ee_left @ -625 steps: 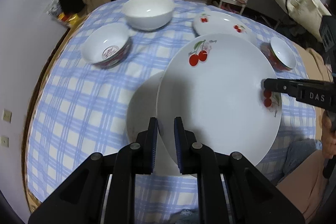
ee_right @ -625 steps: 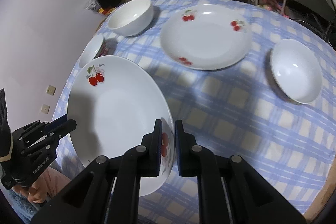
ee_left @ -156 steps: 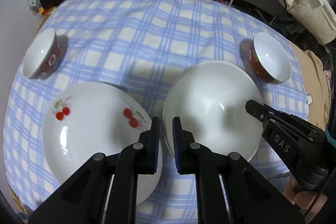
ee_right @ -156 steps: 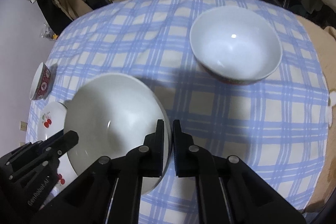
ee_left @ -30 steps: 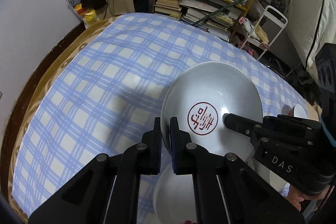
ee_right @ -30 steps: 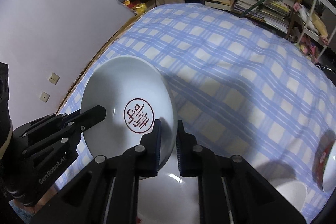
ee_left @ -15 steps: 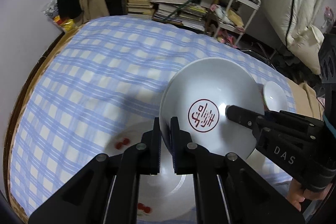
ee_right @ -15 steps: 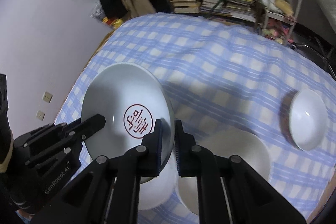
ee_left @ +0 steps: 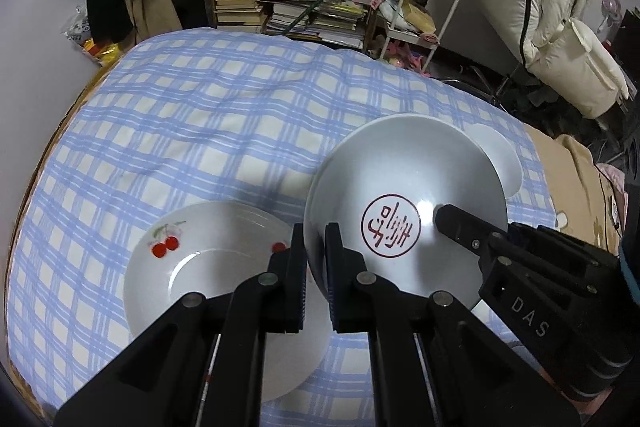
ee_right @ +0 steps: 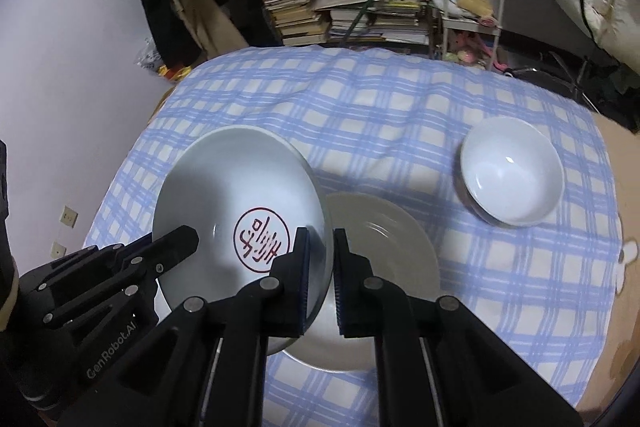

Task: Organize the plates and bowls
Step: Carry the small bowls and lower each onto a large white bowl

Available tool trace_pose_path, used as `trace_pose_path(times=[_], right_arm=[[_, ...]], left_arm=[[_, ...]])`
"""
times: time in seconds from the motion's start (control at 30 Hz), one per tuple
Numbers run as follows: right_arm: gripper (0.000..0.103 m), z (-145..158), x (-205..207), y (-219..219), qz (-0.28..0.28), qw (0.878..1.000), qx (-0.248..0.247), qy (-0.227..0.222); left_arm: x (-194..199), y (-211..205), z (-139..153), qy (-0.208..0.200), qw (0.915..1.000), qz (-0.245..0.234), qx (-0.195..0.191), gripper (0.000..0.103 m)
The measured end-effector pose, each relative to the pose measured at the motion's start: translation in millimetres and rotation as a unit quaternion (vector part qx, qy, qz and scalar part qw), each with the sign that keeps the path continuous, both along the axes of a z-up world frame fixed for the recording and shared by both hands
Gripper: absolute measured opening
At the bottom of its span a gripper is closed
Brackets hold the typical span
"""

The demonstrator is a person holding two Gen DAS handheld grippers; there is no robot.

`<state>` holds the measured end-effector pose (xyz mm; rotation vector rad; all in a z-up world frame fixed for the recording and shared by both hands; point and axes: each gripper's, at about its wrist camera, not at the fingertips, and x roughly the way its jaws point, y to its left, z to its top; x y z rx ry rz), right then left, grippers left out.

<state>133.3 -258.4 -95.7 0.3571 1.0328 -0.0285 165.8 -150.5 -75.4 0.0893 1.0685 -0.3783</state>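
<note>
Pinched at opposite rims, a white bowl with a red seal mark (ee_left: 404,211) is held in the air above the blue checked tablecloth (ee_left: 208,131); its left rim is clamped between the jaws of the left gripper (ee_left: 316,267), its right rim between those of the right gripper (ee_right: 320,267); the bowl is tilted, its inside turned toward both cameras; below it a cherry-patterned plate (ee_left: 192,267) lies on the cloth, seen from the left wrist; a plain white dish (ee_right: 384,251) is seen beneath it from the right wrist; a white bowl (ee_right: 512,171) stands well apart on the right.
</note>
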Motion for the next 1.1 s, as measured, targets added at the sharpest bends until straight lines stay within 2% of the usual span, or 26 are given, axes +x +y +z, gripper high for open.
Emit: trace_pose_path(times=[0.47, 0.9, 1.1], right_arm=[[0.012, -36, -22, -25, -0.045, 0.998, 0.030, 0.022], [0.012, -48, -22, -23, -0.056, 0.997, 0.002, 0.046], [0.012, -55, -19, -16, -0.042, 0.997, -0.013, 0.063]], left_arm=[[-14, -28, -29, 0.021, 0.9989, -0.029, 0.031, 0.009], [-15, -37, -43, 0.022, 0.9976, -0.039, 0.053, 0.010], [-12, -33, -48, 0.025, 0.9976, -0.033, 0.056, 0.010]])
